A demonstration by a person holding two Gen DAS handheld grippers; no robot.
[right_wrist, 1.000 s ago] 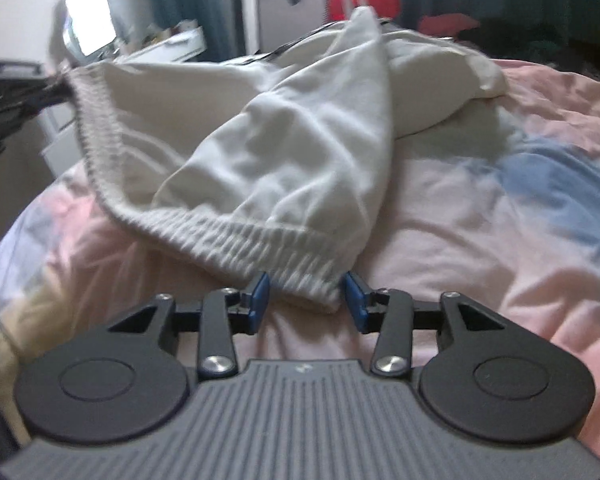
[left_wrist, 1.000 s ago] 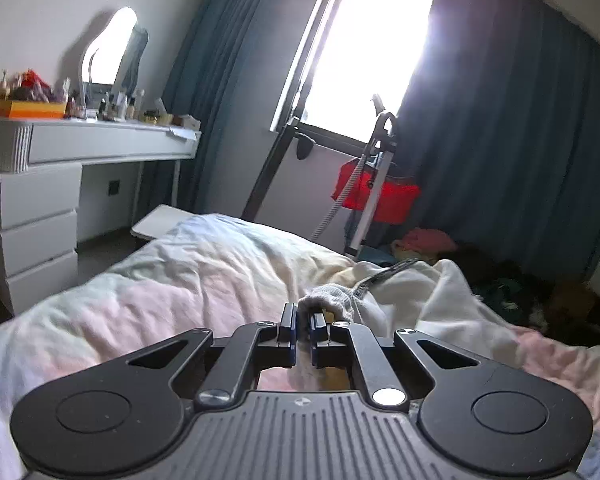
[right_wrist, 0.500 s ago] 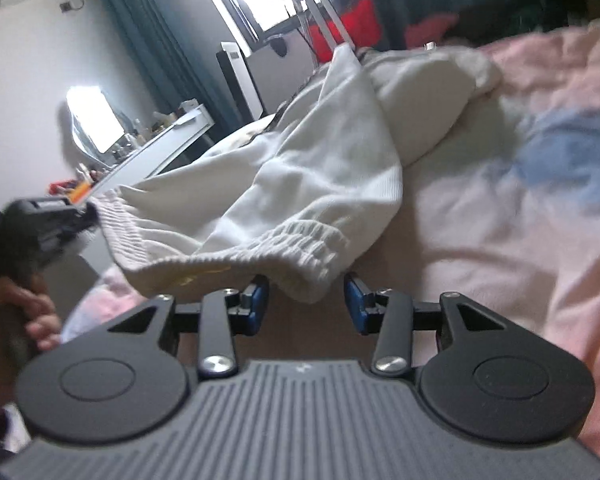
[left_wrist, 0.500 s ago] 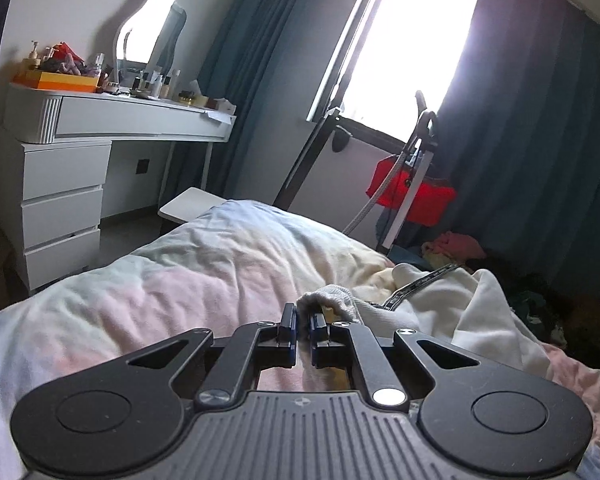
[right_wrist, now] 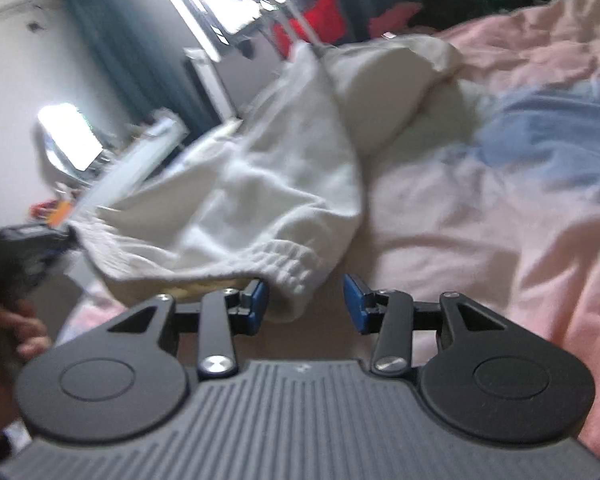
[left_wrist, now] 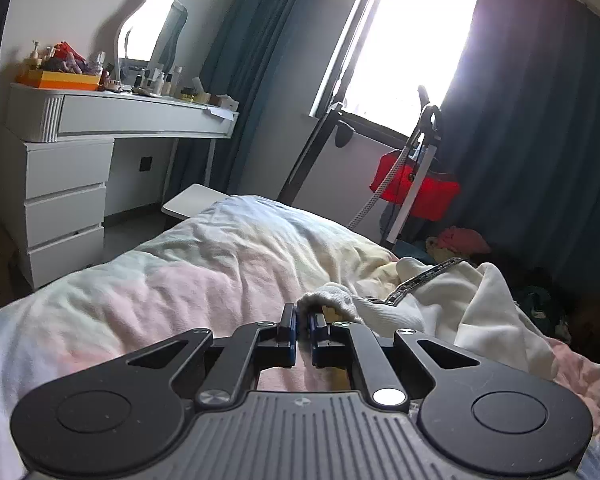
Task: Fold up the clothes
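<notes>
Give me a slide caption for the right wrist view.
Right gripper open around the white garment's ribbed hem, left gripper clamping its far corner above the bed.

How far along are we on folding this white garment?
Early. Done: the left claw is shut on one corner of the ribbed waistband. In hand: the right claw stands open around the other corner, not gripping. Left: the garment lies bunched on the bed, no fold visible.
</notes>
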